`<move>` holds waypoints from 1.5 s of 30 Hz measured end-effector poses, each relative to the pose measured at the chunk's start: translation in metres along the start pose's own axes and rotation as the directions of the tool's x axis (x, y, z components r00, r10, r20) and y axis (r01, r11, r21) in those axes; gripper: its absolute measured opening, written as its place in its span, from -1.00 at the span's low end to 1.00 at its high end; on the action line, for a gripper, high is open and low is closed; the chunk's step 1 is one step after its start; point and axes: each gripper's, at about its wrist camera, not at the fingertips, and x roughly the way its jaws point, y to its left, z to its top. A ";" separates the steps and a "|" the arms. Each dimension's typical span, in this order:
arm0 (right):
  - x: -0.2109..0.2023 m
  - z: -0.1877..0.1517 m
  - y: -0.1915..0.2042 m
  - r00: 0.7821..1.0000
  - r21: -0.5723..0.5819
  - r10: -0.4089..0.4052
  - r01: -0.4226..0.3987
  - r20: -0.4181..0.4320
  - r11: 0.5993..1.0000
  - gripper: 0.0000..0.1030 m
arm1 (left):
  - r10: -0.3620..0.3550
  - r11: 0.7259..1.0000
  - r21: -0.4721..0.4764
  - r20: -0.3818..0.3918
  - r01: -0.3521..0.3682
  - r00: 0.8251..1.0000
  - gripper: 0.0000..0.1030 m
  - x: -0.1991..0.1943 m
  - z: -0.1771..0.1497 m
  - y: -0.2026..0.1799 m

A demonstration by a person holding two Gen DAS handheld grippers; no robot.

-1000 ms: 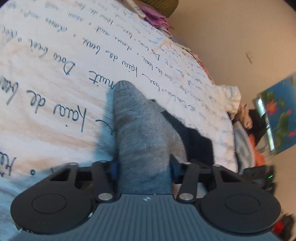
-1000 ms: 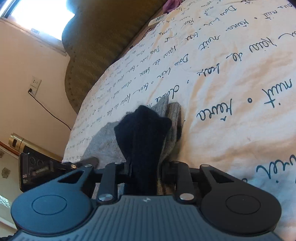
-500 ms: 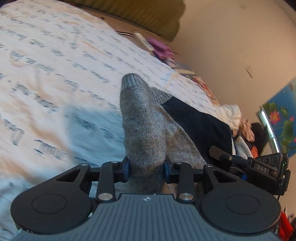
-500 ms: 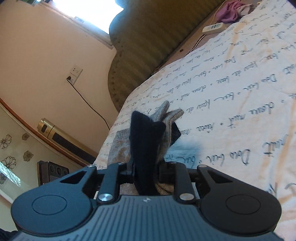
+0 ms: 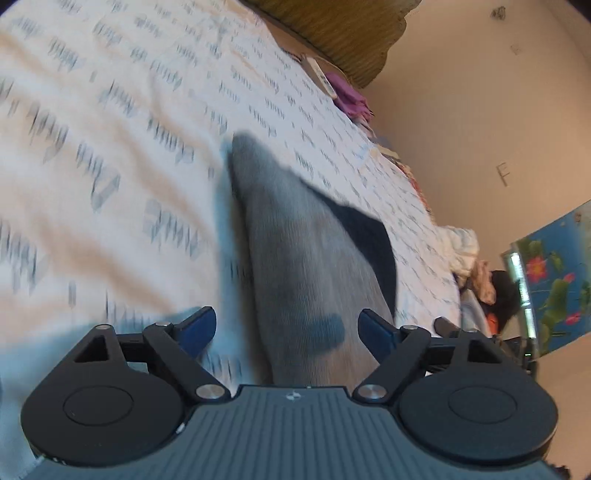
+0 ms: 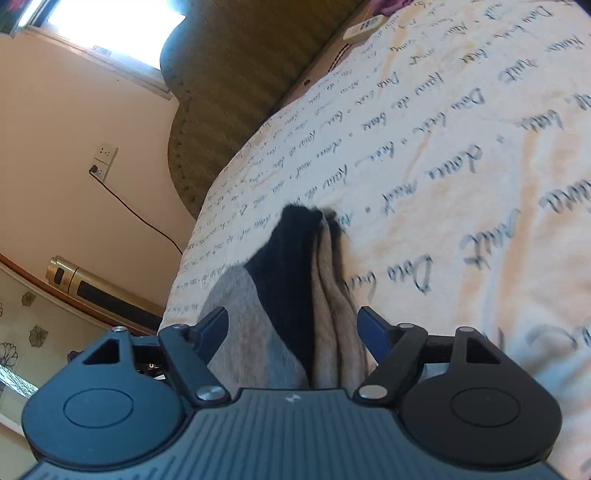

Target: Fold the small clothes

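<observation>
Cream bedding printed with dark handwritten script (image 5: 110, 155) covers the bed on which two hand-held tongs work a pair of socks. Nearest the lens in the left wrist view, the left gripper (image 5: 288, 326) has its jaws spread wide, having just been opening; the grey sock (image 5: 295, 266) lies between the blue pads with a gap on either side, gripped by neither. A navy section of the sock (image 5: 369, 236) shows along its right edge, and the toe end points away across the sheet. In the right wrist view, the right gripper (image 6: 291, 326) has likewise just been opening, and its jaws stand apart. The sock bundle (image 6: 332, 295), dark navy on the left and grey-beige folds on the right, lies on the bedding between the pads, clear of both. Farther up the bed lie a white remote control (image 6: 364, 26) and a purple cloth (image 5: 349, 96). Behind them rises an olive padded headboard (image 6: 229, 74). On the peach wall are a socket with a black cord (image 6: 103, 162) and a bright window (image 6: 110, 22).
</observation>
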 end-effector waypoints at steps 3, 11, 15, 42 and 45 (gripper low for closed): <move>-0.019 -0.031 -0.010 0.998 0.020 -0.014 0.015 -0.056 1.000 0.50 | -0.039 0.999 -0.022 -0.017 0.038 0.999 0.63 -0.006 -0.032 0.000; -0.006 -0.068 -0.002 0.987 0.017 0.002 0.001 -0.158 1.000 -0.65 | 0.026 0.999 0.047 -0.142 -0.020 0.989 -0.69 0.023 -0.048 -0.023; -0.006 -0.079 0.015 0.988 -0.034 0.026 -0.032 -0.153 0.999 -0.66 | 0.047 0.995 0.089 -0.109 -0.037 0.993 -0.69 0.003 -0.037 -0.028; 0.096 -0.022 0.092 0.973 -0.296 -0.223 0.231 0.062 0.927 0.05 | 0.390 0.689 0.553 0.261 -0.468 0.883 0.71 0.045 -0.082 -0.075; 0.094 -0.032 0.066 0.977 -0.348 -0.176 0.206 0.117 0.915 0.04 | 0.354 0.725 0.540 0.241 -0.428 0.904 0.72 0.040 -0.080 -0.065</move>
